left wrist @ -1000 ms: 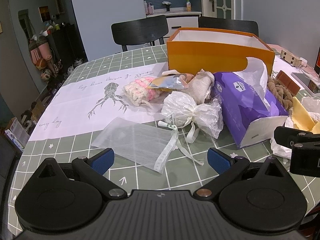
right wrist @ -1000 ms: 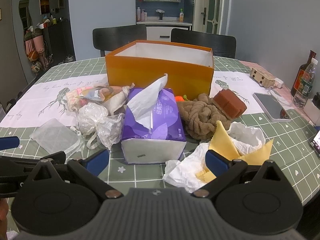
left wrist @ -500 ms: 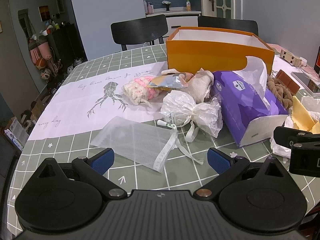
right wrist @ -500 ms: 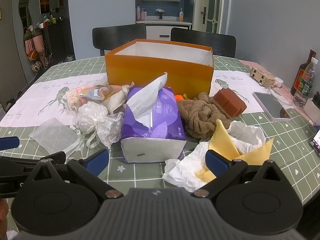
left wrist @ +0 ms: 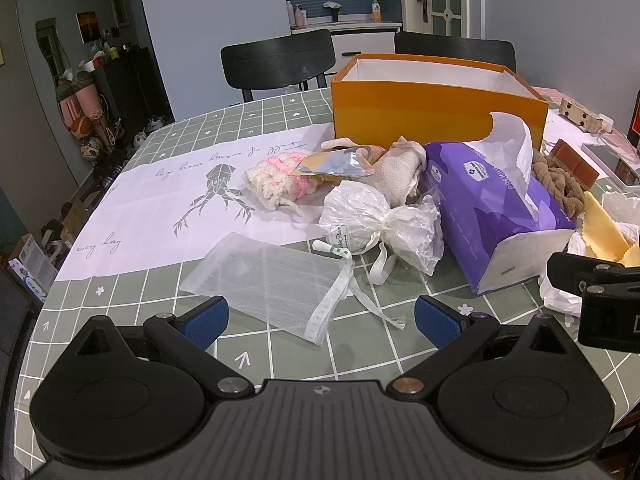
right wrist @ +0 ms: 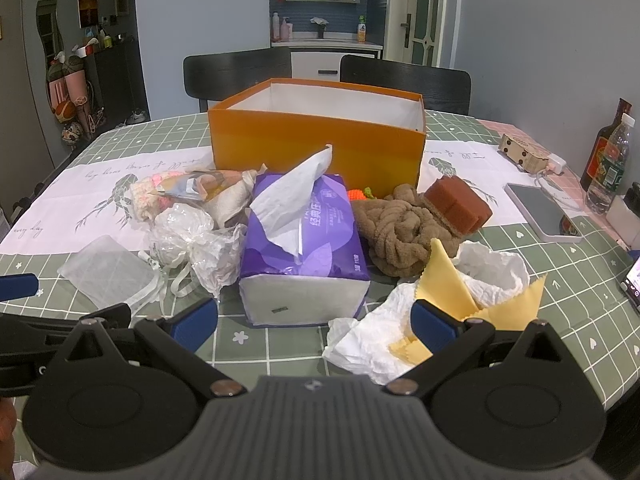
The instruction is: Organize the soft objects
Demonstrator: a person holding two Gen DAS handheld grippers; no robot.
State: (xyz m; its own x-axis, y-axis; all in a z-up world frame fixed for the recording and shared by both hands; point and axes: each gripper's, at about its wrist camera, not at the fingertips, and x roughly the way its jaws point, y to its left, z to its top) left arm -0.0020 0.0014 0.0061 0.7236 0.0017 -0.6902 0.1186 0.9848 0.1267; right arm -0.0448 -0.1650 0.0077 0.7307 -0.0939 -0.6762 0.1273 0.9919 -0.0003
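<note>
left claw (left wrist: pixel 321 315), right claw (right wrist: pixel 314 317) wide apart, empty | green checked table (right wrist: pixel 560 268) | black chairs (right wrist: pixel 238 72)

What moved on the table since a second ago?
Almost nothing. The left gripper and right gripper stay open and empty. The mesh bag, tissue pack and orange box lie where they were.

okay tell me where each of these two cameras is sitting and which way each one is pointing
Left wrist: on the left gripper, low over the table's near left edge, facing the mesh bag; its own open blue-padded fingers show, plus part of the right gripper at the right edge.
Right wrist: on the right gripper, facing the tissue pack; its own open fingers show, plus the left gripper at the left edge.
Shared: orange box, tissue pack, mesh bag.
</note>
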